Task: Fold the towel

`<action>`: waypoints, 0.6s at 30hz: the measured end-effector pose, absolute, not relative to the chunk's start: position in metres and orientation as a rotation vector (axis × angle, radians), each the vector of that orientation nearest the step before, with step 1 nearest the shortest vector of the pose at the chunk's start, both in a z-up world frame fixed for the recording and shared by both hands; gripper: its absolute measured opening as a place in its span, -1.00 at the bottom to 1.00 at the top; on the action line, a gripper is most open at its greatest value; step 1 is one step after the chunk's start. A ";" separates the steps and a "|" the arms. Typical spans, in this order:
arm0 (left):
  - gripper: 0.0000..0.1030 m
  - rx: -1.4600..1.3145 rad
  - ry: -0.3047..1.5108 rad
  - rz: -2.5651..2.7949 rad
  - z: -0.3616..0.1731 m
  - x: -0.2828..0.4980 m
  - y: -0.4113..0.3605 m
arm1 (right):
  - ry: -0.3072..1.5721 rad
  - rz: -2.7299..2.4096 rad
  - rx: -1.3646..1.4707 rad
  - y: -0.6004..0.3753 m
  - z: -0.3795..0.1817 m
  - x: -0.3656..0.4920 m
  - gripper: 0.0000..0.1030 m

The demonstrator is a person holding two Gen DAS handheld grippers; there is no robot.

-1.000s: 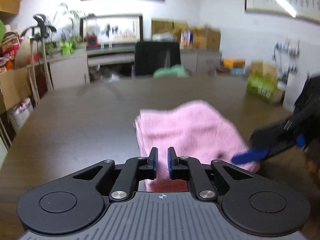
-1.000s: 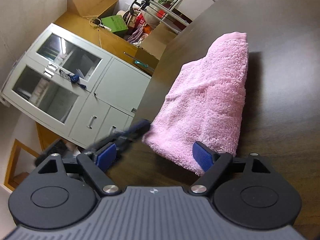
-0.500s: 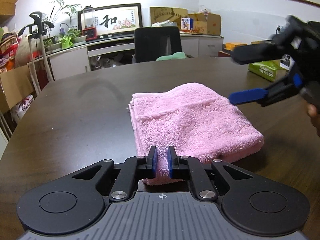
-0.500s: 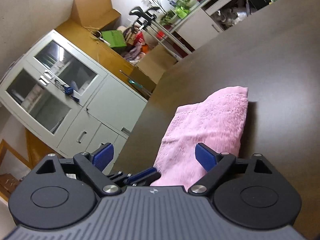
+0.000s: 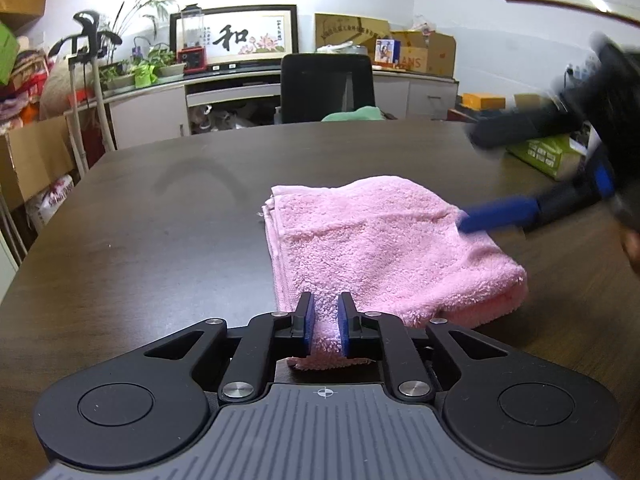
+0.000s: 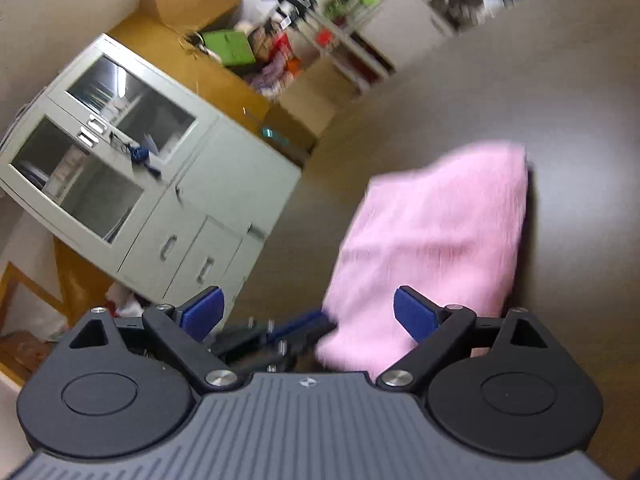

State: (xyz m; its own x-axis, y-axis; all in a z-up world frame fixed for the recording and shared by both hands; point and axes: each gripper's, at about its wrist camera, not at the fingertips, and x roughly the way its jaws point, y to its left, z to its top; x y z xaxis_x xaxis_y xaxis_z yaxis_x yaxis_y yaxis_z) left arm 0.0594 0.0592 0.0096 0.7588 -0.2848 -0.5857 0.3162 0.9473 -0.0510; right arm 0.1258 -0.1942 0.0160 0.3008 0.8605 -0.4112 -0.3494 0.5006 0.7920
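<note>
On the dark table [image 5: 168,248] the pink towel [image 5: 384,248] lies folded into a thick, layered pad, its stacked edges showing at the left side. The fold is judged largely complete; the step in hand is the release and the withdrawal of both claws.

The left claw [image 5: 325,330] is nearly closed, with the near corner of the towel between its pads; its jaws have just been opening slightly, and a firm grip can no longer be confirmed. The right claw [image 6: 308,312] is spread wide and holds nothing; its jaws have just been opening. It hangs over the right edge of the towel.

Next, the left jaws are to be opened fully and drawn back without dragging the corner.
</note>
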 end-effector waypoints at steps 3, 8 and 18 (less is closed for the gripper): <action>-0.68 0.029 0.634 -0.336 0.010 0.059 0.063 | 0.958 0.880 0.655 -0.197 0.004 0.127 0.78; -0.18 0.053 0.613 -0.297 0.012 0.056 0.064 | 0.828 0.844 0.597 -0.212 0.026 0.118 0.82; 0.91 -0.044 0.547 -0.163 0.032 0.045 0.091 | 0.635 0.556 0.227 -0.202 0.038 0.055 0.84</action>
